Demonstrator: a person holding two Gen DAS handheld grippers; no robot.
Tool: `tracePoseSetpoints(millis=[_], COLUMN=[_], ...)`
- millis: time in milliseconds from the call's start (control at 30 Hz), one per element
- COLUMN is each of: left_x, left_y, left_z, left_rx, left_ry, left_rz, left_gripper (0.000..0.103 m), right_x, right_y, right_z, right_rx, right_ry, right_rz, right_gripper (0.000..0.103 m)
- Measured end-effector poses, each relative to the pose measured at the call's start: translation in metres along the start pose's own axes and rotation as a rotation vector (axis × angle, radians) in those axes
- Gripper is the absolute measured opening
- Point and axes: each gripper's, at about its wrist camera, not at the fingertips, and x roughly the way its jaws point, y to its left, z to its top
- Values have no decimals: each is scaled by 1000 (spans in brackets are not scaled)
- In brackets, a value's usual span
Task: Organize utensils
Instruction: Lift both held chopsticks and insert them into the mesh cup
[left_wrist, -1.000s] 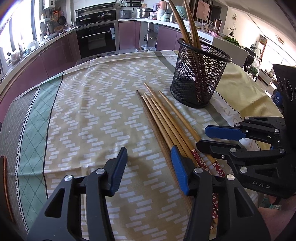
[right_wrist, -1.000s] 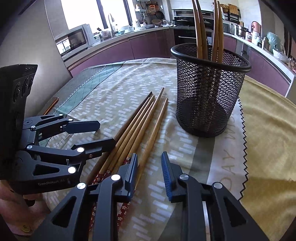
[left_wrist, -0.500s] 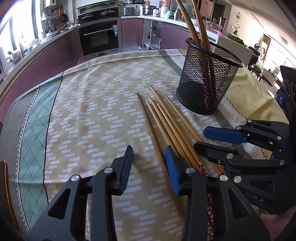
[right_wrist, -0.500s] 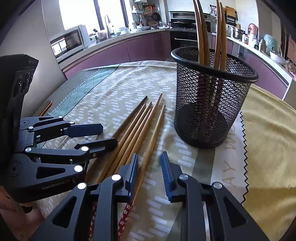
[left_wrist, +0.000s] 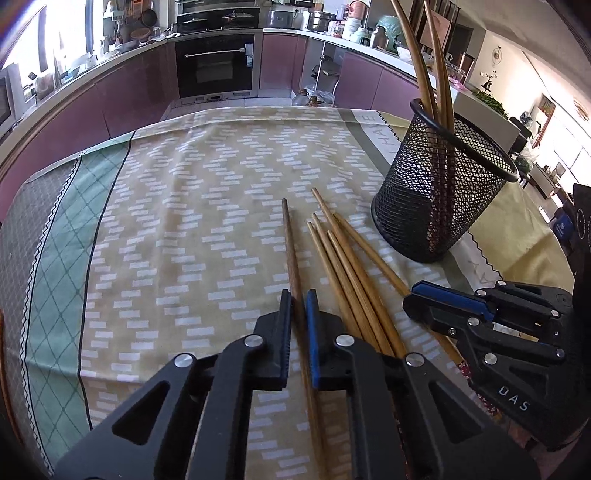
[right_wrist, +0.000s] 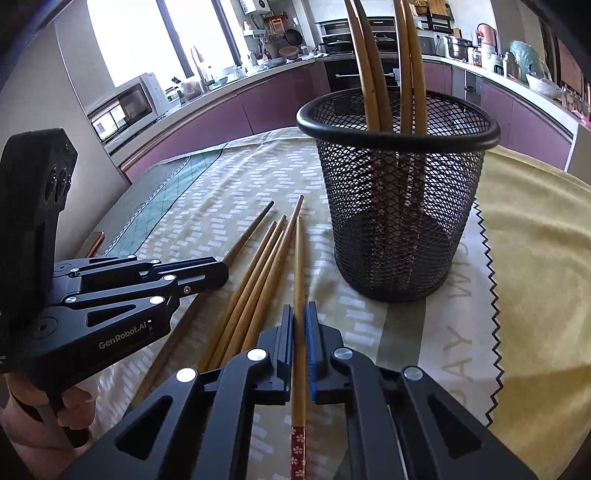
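Several wooden chopsticks (left_wrist: 347, 266) lie side by side on the patterned tablecloth (left_wrist: 184, 206), left of a black mesh holder (left_wrist: 439, 195) with several chopsticks standing in it. My left gripper (left_wrist: 299, 306) is shut on the darker, leftmost chopstick (left_wrist: 290, 243), which lies on the cloth. My right gripper (right_wrist: 300, 319) is shut on the rightmost light chopstick (right_wrist: 298, 273), with a red flowered end (right_wrist: 297, 452), just in front of the holder (right_wrist: 399, 199). Each gripper shows in the other's view: the right gripper (left_wrist: 417, 299) and the left gripper (right_wrist: 218, 271).
A yellow cloth (right_wrist: 535, 280) covers the table right of the holder. Kitchen counters, an oven (left_wrist: 214, 66) and a microwave (right_wrist: 125, 107) stand beyond the table's far edge. A hand (right_wrist: 44, 413) holds the left gripper's handle.
Both grippers were open and have closed, the left on the dark chopstick and the right on the rightmost light one. Both moved forward toward the holder.
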Motion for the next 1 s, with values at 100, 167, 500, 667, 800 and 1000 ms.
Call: tracePoseSetpoints(millis=[100,167,500,667,800,1000], left_x=[-6,-13,-77,-114,-141,-170], left_y=[2,3,-1,-6,-11,-17], left_z=[-2,-2,7,13,18,38], left_rx=[-4,-4,25,47,65,66], left_ry=[-10,-19,-130,-204,-253,-325], left_rz=[-5,-20,-158,-220,-267,-299], left_gripper=[8,8,8,8,7,7], right_x=[-6,-13,-66,-87,-101,-118], right_y=[0,0,1,-5,-7,-16], right_z=[-1,-3,4,13,18,31], right_rx=[-3,-7,-40,-24,-21,-28], right_ry=[-8,-18,-135,-197,-241,-304], right_rz=[9,20,112,129,140,145], right_gripper=[6,6,6,6,6,6])
